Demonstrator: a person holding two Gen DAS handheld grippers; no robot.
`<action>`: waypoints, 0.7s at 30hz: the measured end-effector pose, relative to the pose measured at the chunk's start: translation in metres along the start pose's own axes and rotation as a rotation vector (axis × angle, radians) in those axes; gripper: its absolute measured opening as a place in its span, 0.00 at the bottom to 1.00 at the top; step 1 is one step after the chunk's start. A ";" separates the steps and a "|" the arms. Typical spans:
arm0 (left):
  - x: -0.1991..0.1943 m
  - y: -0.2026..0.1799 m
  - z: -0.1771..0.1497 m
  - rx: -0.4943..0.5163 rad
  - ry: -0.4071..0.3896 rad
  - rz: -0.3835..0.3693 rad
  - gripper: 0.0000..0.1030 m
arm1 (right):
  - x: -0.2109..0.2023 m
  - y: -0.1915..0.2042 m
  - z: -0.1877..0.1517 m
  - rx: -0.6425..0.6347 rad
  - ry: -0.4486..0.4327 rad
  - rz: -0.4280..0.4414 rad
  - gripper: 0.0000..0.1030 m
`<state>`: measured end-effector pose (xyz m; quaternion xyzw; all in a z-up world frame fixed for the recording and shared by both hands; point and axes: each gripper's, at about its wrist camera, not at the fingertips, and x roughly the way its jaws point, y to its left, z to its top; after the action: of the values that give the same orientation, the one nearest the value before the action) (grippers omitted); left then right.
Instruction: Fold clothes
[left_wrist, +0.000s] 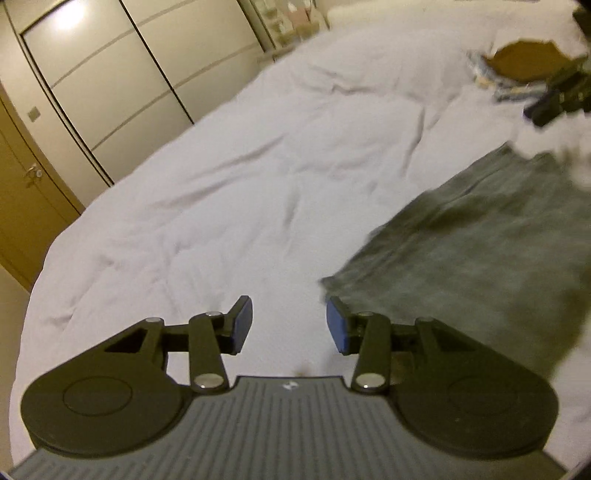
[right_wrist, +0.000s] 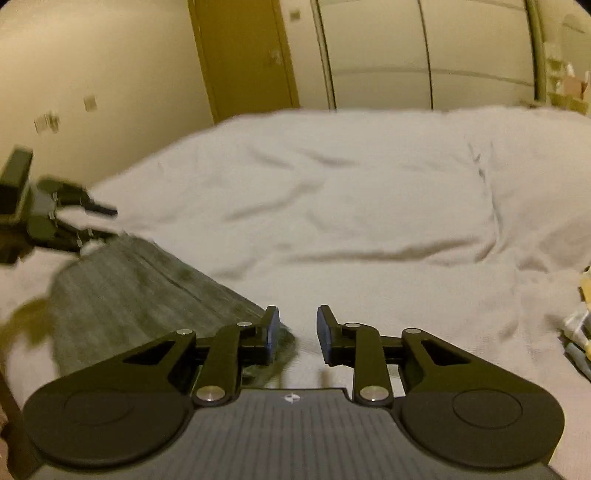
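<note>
A grey-green garment (left_wrist: 480, 240) lies flat on the white bed cover (left_wrist: 258, 166), to the right in the left wrist view and lower left in the right wrist view (right_wrist: 140, 295). My left gripper (left_wrist: 290, 325) is open and empty, just left of the garment's near corner; it also shows in the right wrist view (right_wrist: 99, 221) at the garment's far corner. My right gripper (right_wrist: 297, 334) is open and empty, beside the garment's right corner; it shows in the left wrist view (left_wrist: 546, 107) beyond the garment's far edge.
A brown item on a pile of striped clothes (left_wrist: 517, 66) lies at the far right of the bed. More folded items (right_wrist: 580, 332) sit at the right edge. Wardrobe doors (left_wrist: 110, 74) and a brown door (right_wrist: 243, 55) stand beyond the bed.
</note>
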<state>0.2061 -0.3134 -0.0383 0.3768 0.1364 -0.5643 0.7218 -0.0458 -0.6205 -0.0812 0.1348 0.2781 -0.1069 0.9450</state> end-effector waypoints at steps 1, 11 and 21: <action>-0.008 -0.006 0.000 -0.008 -0.021 -0.008 0.39 | -0.004 0.010 -0.003 -0.007 -0.003 0.029 0.28; -0.018 -0.066 -0.027 -0.041 -0.042 -0.060 0.45 | 0.021 0.110 -0.036 -0.088 0.106 0.199 0.26; 0.035 -0.074 -0.021 -0.027 -0.007 -0.052 0.45 | 0.016 0.139 -0.036 -0.251 0.088 0.161 0.26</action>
<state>0.1548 -0.3290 -0.1029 0.3612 0.1512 -0.5823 0.7125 -0.0120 -0.4805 -0.0927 0.0422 0.3189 0.0109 0.9468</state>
